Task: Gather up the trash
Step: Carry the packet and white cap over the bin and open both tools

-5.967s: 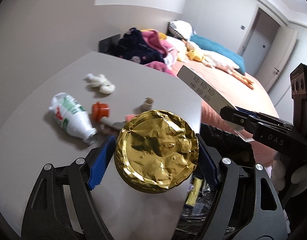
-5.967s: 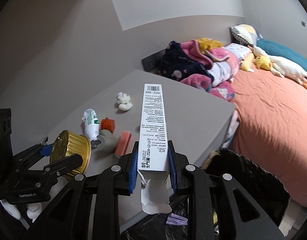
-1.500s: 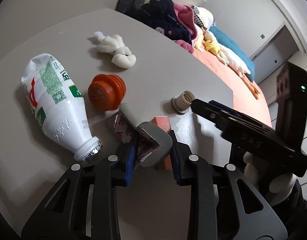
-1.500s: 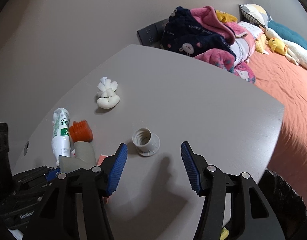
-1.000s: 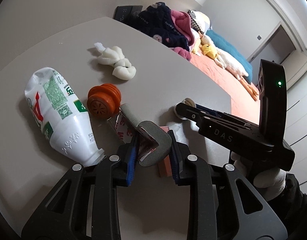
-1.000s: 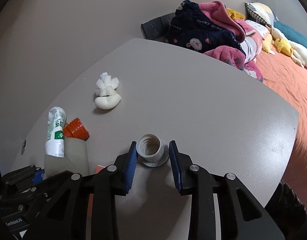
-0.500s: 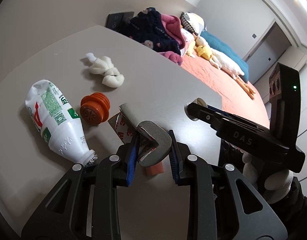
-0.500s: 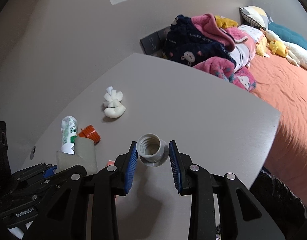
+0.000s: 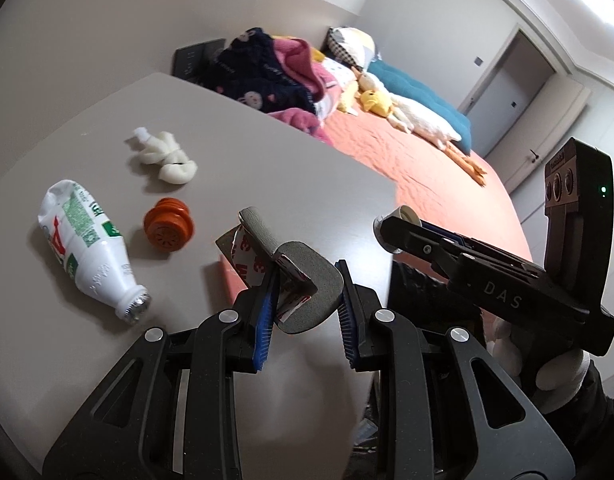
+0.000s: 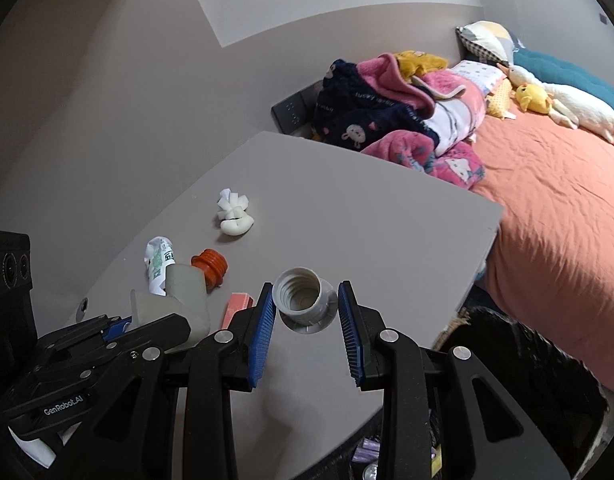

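Above the grey table (image 9: 291,184), the left gripper (image 9: 305,300) has its blue pads clamped on a folded grey foam strip (image 9: 303,284) with red-and-white backing, held clear of the tabletop. To its right, the right gripper (image 10: 305,312) pinches a grey ribbed cap (image 10: 303,298) between narrow jaws, also lifted off the surface. Left on the table are a crushed white bottle (image 9: 87,240) lying on its side, an orange cap (image 9: 169,232) just beside it, a knotted white wad (image 9: 167,158) farther back, and a pink block (image 10: 237,308) near the front edge. Beyond the table's right edge sits a black bin (image 10: 527,392), and behind it a bed (image 10: 555,200) piled with clothes (image 10: 387,108).
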Motion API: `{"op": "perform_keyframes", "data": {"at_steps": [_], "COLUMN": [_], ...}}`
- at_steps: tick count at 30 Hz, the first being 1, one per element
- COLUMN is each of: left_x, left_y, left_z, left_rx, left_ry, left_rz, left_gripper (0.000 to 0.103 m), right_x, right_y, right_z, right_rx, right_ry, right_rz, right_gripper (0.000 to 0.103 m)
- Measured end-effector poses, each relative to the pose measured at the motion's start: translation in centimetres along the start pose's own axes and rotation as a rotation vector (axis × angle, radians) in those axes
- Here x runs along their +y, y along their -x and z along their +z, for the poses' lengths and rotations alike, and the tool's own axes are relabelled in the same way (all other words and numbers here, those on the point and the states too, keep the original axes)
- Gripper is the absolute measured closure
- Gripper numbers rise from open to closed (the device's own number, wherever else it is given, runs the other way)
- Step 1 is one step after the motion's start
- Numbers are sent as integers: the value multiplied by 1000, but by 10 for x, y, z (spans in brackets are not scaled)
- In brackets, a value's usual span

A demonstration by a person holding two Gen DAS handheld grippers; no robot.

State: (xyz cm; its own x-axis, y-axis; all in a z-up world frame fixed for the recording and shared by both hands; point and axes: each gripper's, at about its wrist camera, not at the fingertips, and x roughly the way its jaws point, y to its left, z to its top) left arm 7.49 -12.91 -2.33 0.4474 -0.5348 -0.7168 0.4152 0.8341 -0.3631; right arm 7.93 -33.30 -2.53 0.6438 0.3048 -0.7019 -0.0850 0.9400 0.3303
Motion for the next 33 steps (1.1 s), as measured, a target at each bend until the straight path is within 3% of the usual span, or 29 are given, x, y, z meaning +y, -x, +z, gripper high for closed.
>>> {"op": "perform_keyframes", "data": {"at_steps": [33], "left_x": [-99], "left_y": [2], "left_z": [-15], "left_rx": [10], "left_ry": [-204], "left_rz": [-161], "left_gripper": [75], "right_x": [-65], "right_y": [115], "right_z": [-56], "right_rx": [-140], "right_ry": [-130], "right_rz": [-147], "right_gripper": [69]}}
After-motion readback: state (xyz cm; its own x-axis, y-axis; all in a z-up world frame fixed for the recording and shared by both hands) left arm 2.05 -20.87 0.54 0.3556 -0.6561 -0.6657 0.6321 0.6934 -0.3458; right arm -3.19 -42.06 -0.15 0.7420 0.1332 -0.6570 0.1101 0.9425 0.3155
